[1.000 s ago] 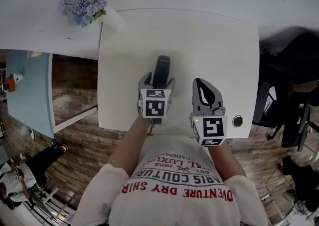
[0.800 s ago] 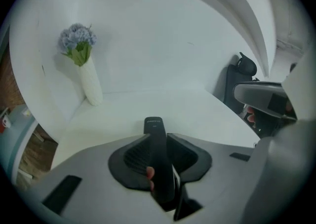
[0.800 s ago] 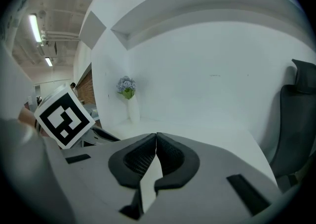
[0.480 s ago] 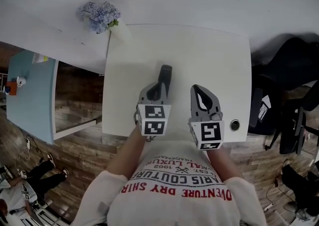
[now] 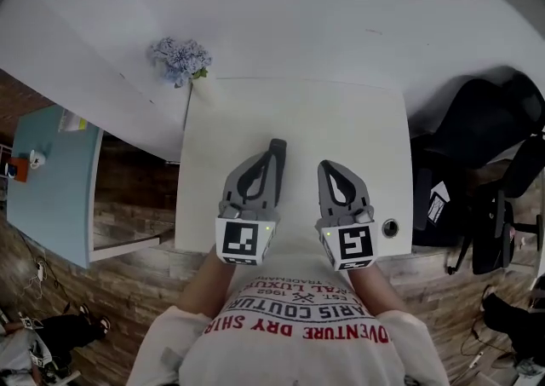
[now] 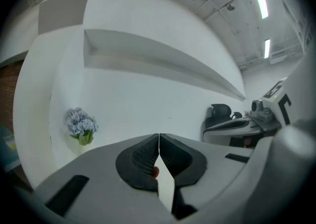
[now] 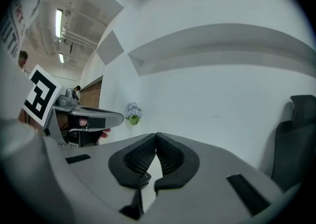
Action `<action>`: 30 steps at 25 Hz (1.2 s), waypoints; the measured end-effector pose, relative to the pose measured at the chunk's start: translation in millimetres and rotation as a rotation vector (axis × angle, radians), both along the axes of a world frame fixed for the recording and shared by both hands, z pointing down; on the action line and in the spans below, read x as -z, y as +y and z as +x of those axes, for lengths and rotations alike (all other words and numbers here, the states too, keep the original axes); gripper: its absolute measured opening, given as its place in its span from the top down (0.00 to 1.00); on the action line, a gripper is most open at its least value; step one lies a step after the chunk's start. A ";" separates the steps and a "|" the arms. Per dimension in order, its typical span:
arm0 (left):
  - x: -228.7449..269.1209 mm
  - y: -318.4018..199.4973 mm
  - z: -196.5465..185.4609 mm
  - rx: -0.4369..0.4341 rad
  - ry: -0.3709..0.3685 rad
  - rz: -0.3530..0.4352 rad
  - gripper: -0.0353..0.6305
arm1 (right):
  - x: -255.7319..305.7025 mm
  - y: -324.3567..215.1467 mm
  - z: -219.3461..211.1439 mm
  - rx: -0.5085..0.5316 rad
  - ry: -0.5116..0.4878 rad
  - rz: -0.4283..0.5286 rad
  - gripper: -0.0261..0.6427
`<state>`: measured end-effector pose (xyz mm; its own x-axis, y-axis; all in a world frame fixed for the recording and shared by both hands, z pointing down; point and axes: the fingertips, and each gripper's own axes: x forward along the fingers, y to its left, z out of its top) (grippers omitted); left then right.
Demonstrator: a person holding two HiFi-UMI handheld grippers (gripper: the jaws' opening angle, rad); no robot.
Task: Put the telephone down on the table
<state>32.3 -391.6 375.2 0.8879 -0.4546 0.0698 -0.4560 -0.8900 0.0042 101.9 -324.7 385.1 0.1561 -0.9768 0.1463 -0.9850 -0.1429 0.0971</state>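
Over the table's near edge, left hand-held gripper and right hand-held gripper (both clenched, empty), open tabletop beyond.

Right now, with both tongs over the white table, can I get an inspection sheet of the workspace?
Surface: white table, with a round hole near its right front corner.
Job's things: telephone not made out for certain; it is between neither pair of tongs.
Clutter: blue flower bunch by the table's far left corner.
Grippers: left tongs shut, empty; right tongs shut, empty.
Cables: nothing seen on the table.
Surroundings: black chair to the right, light blue table to the left, wood floor below.
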 end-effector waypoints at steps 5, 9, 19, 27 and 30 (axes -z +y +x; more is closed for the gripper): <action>25.3 4.2 -1.5 -0.048 0.083 -0.032 0.91 | 19.9 0.1 -7.0 0.005 0.033 0.044 0.92; 27.5 3.2 -6.2 -0.029 0.075 -0.016 0.91 | 21.6 1.0 -11.9 0.013 0.020 0.046 0.93; 20.5 13.8 -2.6 -0.077 0.064 0.002 0.91 | 11.7 3.0 -11.4 -0.004 0.026 0.014 0.93; 10.2 19.7 3.2 -0.116 0.042 -0.067 0.91 | 3.4 5.5 -8.2 -0.030 0.028 -0.036 0.93; 8.7 18.7 4.5 -0.115 0.034 -0.063 0.91 | 1.5 5.0 -5.2 -0.037 0.026 -0.044 0.93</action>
<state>36.8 -372.8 366.5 0.9364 -0.3450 0.0640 -0.3492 -0.9339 0.0760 96.7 -319.7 383.6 0.1966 -0.9629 0.1848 -0.9761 -0.1744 0.1298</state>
